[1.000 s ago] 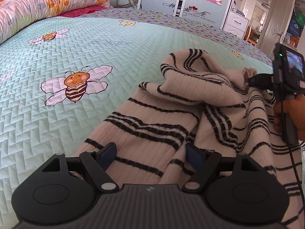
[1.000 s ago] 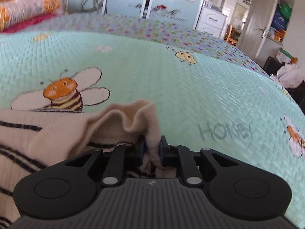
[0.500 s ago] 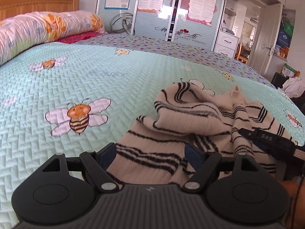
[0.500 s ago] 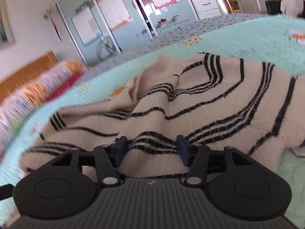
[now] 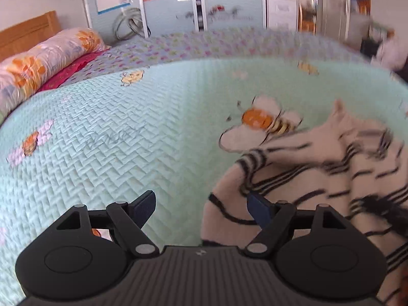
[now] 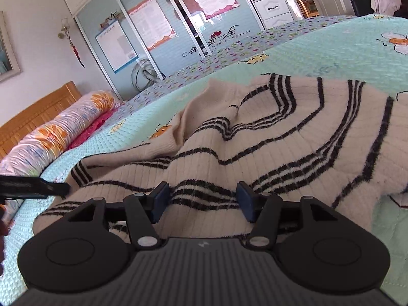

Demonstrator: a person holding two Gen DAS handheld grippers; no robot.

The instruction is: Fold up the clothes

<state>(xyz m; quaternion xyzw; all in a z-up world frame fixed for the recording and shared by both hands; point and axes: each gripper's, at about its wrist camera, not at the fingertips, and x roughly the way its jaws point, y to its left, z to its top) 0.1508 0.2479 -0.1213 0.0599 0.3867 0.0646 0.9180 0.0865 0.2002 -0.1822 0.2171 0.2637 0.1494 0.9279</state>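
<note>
A cream sweater with black stripes (image 6: 267, 137) lies rumpled on the mint quilted bedspread (image 5: 127, 153). In the left wrist view the sweater (image 5: 318, 178) fills the right side. My left gripper (image 5: 201, 202) is open and empty; its right finger is by the sweater's edge, its left finger over bare quilt. My right gripper (image 6: 202, 199) is open and empty, low over the sweater's near edge. The left gripper's dark tip (image 6: 33, 186) shows at the far left of the right wrist view.
A floral rolled duvet (image 6: 58, 137) and a wooden headboard (image 6: 35, 109) are at the bed's far left. Wardrobe doors with posters (image 6: 178, 25) stand beyond the bed. A white drawer unit (image 6: 274, 12) and a doorway are at the back right.
My right gripper let go of the sweater's edge, opened and swung over the sweater. My left gripper moved left, off the sweater; the sweater has slid to its right.
</note>
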